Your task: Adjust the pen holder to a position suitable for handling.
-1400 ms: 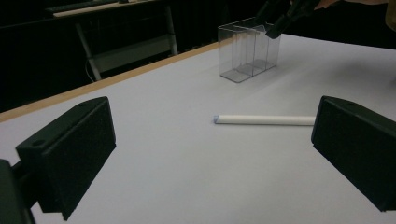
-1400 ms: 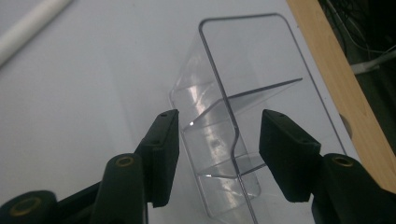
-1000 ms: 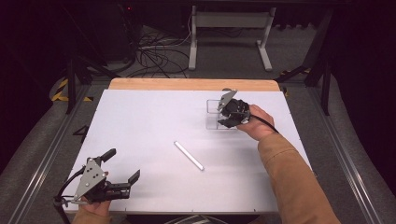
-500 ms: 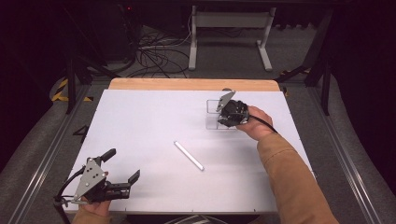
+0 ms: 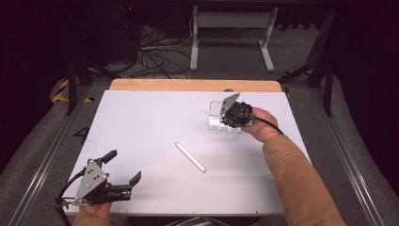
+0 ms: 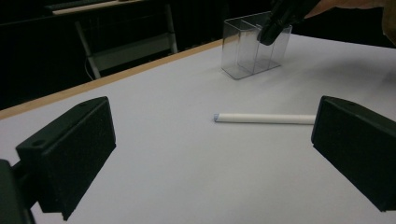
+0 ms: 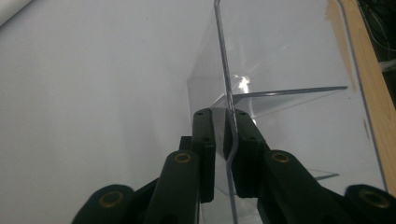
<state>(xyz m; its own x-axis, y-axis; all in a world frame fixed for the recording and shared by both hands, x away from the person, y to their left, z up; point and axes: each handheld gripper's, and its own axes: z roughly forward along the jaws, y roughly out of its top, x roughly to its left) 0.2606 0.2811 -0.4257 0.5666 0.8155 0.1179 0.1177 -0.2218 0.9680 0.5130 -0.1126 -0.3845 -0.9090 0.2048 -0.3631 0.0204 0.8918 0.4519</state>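
My right gripper (image 5: pixel 225 114) far right on the white table (image 5: pixel 150 122), jaws clamped on a wall of the clear divided box (image 5: pixel 215 116), probably its near wall, my left gripper (image 5: pixel 123 170) near-left, jaws wide apart, white stick (image 5: pixel 190 157) lying mid-table between them

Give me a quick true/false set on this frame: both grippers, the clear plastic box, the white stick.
1. The right gripper is shut on a wall of the clear plastic divided box. True.
2. The left gripper holds the white cylindrical stick. False: its jaws are open with nothing between them; the stick lies apart on the table.
3. The stick stands inside the box. False: it lies flat on the white tabletop.
4. The box has an inner divider. True.
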